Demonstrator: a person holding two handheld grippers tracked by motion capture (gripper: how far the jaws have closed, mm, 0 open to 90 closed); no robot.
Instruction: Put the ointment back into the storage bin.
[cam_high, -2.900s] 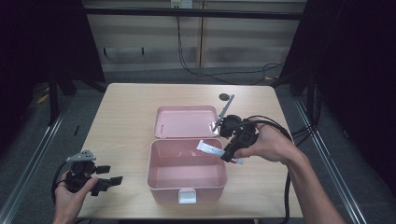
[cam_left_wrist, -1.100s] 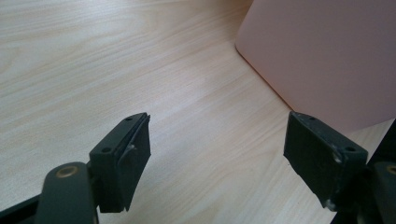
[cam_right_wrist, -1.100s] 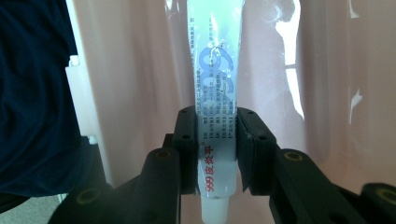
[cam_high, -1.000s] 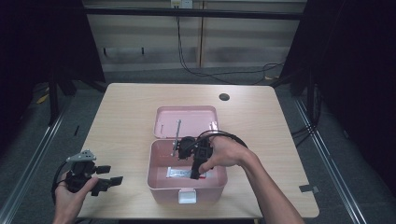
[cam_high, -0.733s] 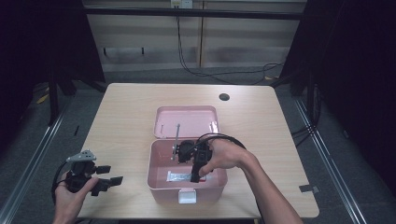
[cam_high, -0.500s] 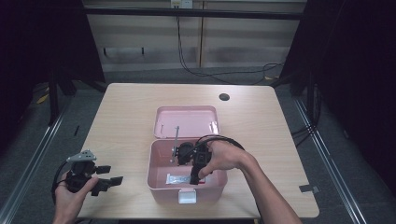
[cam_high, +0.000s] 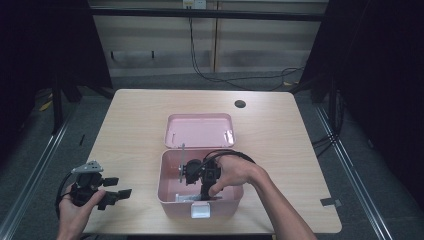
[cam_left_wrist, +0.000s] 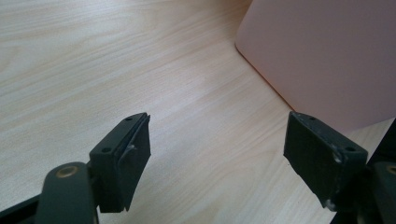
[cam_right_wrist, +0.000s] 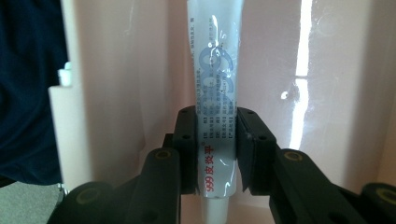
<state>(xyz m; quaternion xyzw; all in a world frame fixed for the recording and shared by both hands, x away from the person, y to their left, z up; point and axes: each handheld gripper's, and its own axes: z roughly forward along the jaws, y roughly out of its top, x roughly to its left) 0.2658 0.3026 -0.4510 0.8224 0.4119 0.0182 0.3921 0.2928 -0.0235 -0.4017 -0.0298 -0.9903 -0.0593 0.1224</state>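
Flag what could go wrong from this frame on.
The right gripper is clamped on the soft tube down inside the pink box; a hard squeeze could dent it or push contents out. Opening may let the tube cling or roll. The gripper's cable arches over the box rim and might snag.

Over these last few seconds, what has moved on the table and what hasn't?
The right tool carried the white tube from the table's right side down into the open pink box, and stays shut on it. The left tool stayed open near the table's front left corner; the box kept its place.
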